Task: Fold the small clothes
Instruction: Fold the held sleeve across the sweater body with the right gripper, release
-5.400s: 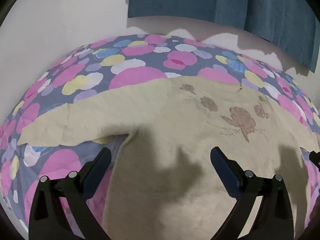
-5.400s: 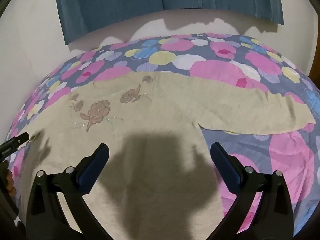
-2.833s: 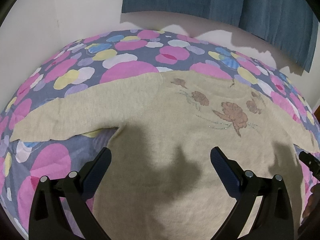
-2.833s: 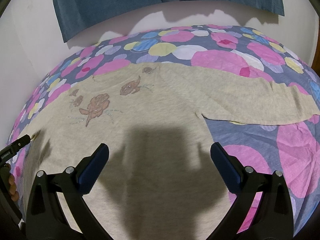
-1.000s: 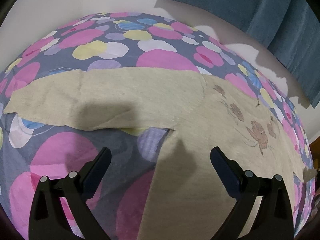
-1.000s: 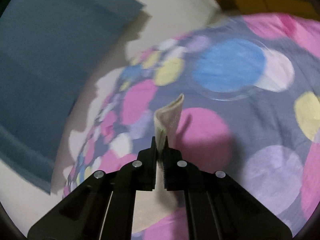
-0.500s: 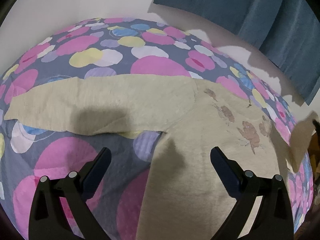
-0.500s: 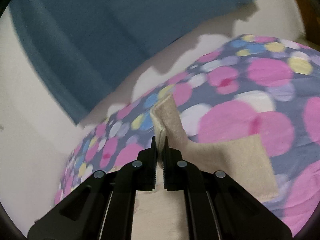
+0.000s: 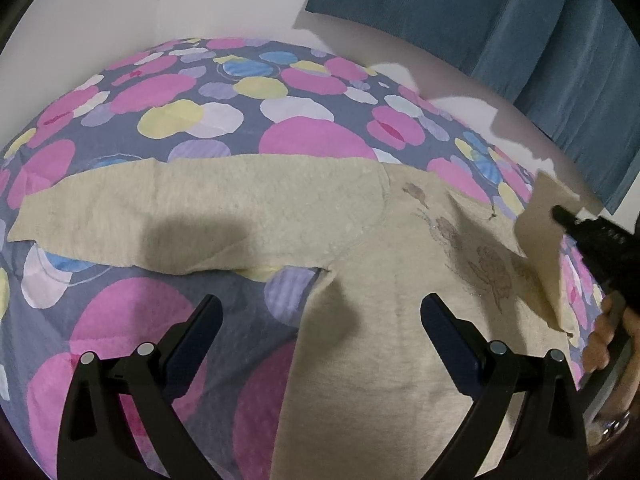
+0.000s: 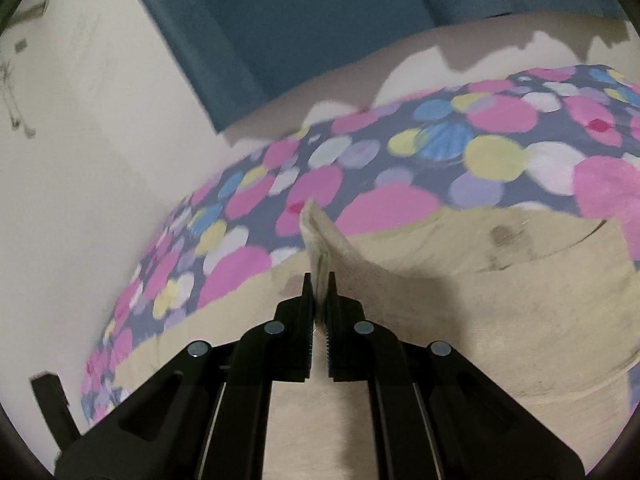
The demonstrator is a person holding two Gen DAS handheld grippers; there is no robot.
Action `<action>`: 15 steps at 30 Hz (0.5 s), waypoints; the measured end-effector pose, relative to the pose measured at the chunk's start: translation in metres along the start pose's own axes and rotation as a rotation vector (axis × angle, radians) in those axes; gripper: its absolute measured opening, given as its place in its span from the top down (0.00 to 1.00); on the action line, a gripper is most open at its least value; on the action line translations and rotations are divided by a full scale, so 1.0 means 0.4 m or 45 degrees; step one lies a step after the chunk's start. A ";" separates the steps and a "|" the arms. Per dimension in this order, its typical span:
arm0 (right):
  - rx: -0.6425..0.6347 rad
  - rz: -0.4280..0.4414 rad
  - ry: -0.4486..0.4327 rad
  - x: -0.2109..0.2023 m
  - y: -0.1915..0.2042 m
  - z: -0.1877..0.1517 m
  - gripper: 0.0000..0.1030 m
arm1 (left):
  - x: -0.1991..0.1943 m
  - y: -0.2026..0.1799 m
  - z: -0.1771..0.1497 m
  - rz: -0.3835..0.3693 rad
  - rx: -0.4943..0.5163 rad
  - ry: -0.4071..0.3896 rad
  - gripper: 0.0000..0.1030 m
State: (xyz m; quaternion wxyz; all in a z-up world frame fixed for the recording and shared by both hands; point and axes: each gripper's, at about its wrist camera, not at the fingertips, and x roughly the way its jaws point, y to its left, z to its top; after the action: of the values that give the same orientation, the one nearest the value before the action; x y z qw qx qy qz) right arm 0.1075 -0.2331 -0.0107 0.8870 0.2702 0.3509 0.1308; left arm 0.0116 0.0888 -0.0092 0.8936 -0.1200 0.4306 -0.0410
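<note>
My right gripper (image 10: 319, 280) pinches the sleeve cuff (image 10: 316, 236), lifted over the sweater's flower print (image 9: 490, 272); the sleeve runs crosswise. My left gripper (image 9: 320, 312) hovers spread, empty.

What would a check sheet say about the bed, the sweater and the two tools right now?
Surface: bed cover with pink, yellow and blue spots.
Job's things: beige sweater lies flat, flower design up; left sleeve spread out flat; right sleeve lifted off the bed, over the sweater's body.
Clutter: nothing seen.
Grippers: left tool open, over the sweater near the left underarm, holding nothing; right tool shut on the right sleeve's end.
Cables: nothing seen.
Surroundings: pale wall, blue curtain behind the bed; a hand at the left view's right edge.
</note>
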 end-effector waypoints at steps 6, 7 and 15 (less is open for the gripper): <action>-0.040 0.016 0.099 0.078 0.045 -0.061 0.96 | 0.004 0.003 -0.002 0.005 -0.010 0.011 0.04; -0.047 0.017 0.116 0.088 0.049 -0.071 0.96 | 0.005 0.002 -0.003 0.004 -0.011 0.013 0.04; -0.094 0.019 0.239 0.160 0.070 -0.136 0.96 | 0.008 0.002 -0.003 0.009 -0.011 0.019 0.04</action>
State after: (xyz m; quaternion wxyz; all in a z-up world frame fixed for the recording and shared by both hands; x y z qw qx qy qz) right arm 0.1148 -0.1621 -0.0630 0.8586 0.2264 0.4254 0.1750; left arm 0.0127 0.0889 -0.0126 0.8900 -0.1221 0.4378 -0.0369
